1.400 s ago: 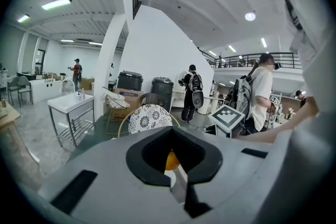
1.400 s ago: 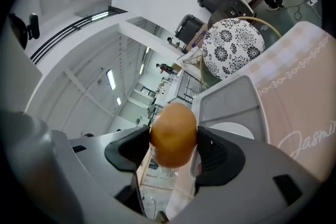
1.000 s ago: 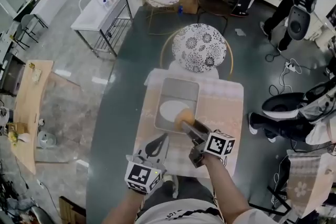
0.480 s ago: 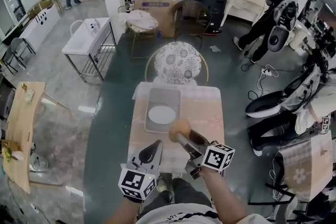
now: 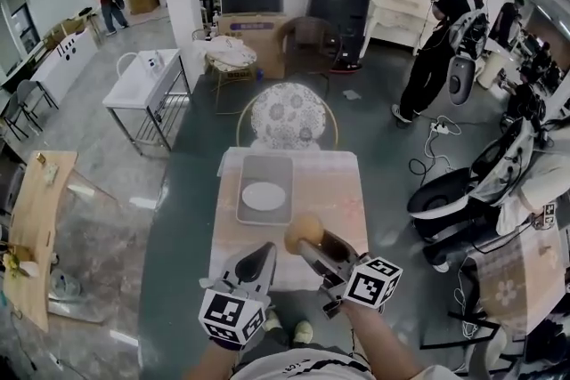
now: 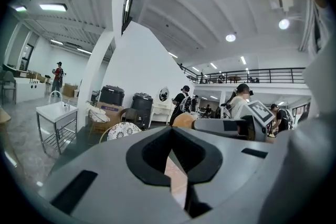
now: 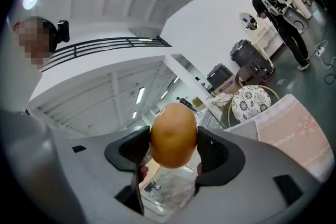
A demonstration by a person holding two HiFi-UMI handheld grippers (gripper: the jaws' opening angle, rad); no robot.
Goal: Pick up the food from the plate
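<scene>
A round golden-brown bun (image 5: 304, 231) is clamped between the jaws of my right gripper (image 5: 307, 238), lifted above the near part of the table; in the right gripper view the bun (image 7: 174, 135) fills the gap between the two dark pads. The white plate (image 5: 264, 196) lies bare in a grey tray (image 5: 265, 165) on the table's left half, apart from the bun. My left gripper (image 5: 256, 262) hovers near the table's front edge, its jaws (image 6: 173, 155) closed together with nothing between them.
The table carries a pale pink cloth (image 5: 334, 191). A chair with a patterned round cushion (image 5: 288, 114) stands at the far side. A white metal trolley (image 5: 142, 84) is at the back left. People stand at the right (image 5: 441, 40), with seats and gear around them.
My right gripper has lifted the bun off the plate and drawn it back toward me; the plate now lies bare. The head view has tilted up. The left gripper stayed near the front edge.
</scene>
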